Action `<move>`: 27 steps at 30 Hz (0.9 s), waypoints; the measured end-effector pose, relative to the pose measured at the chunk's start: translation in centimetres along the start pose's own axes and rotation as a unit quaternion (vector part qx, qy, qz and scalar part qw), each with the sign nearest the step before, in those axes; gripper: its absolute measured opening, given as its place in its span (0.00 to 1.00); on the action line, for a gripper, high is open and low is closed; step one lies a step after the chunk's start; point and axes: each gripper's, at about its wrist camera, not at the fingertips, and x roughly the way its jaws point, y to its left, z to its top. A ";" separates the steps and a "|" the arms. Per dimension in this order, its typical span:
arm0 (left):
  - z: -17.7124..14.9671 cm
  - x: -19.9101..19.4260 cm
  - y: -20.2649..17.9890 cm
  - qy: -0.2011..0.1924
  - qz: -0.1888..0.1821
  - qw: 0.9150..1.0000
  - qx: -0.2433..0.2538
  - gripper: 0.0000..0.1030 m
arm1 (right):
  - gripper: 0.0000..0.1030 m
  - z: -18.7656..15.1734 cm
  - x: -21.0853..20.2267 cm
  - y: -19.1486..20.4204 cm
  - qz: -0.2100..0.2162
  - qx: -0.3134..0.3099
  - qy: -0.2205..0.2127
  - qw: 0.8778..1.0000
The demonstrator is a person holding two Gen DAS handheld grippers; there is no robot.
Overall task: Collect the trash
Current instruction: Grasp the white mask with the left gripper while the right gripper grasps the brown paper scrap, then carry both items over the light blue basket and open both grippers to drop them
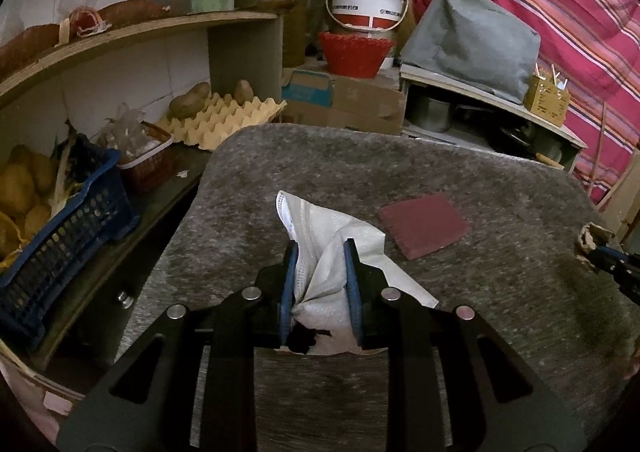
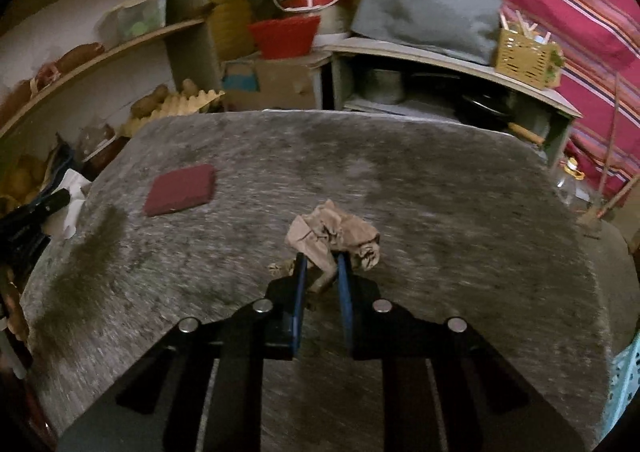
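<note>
My left gripper (image 1: 320,248) is shut on a white face mask bunched with a paper tissue (image 1: 320,264), held just above the grey felt table (image 1: 400,172). In the right wrist view my right gripper (image 2: 321,258) is shut on a crumpled brown paper wad (image 2: 332,234) over the middle of the same table (image 2: 440,192). That wad (image 1: 592,238) and the right gripper's fingers (image 1: 616,264) show at the right edge of the left wrist view. The left gripper's fingers (image 2: 44,208) with the white tissue (image 2: 74,204) sit at the left edge of the right wrist view.
A dark red flat pad (image 1: 424,224) (image 2: 180,190) lies on the felt between the two grippers. Shelves on the left hold an egg tray (image 1: 224,120) and a blue crate (image 1: 68,224). A red basket (image 1: 354,54), boxes and a striped cloth (image 1: 560,12) stand behind the table.
</note>
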 end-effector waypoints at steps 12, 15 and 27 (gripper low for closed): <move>-1.3 -2.8 -6.1 -0.016 -0.020 0.998 0.051 0.21 | 0.16 -2.1 -4.1 -5.4 -0.018 0.022 -0.014 0.999; -1.8 -3.9 -9.1 -0.021 -0.038 0.996 0.072 0.21 | 0.16 -2.7 -6.2 -7.6 -0.028 0.030 -0.026 0.999; -3.6 -8.7 -26.8 -0.052 -0.151 0.974 0.159 0.21 | 0.16 -7.3 -16.5 -22.5 -0.122 0.093 -0.055 0.987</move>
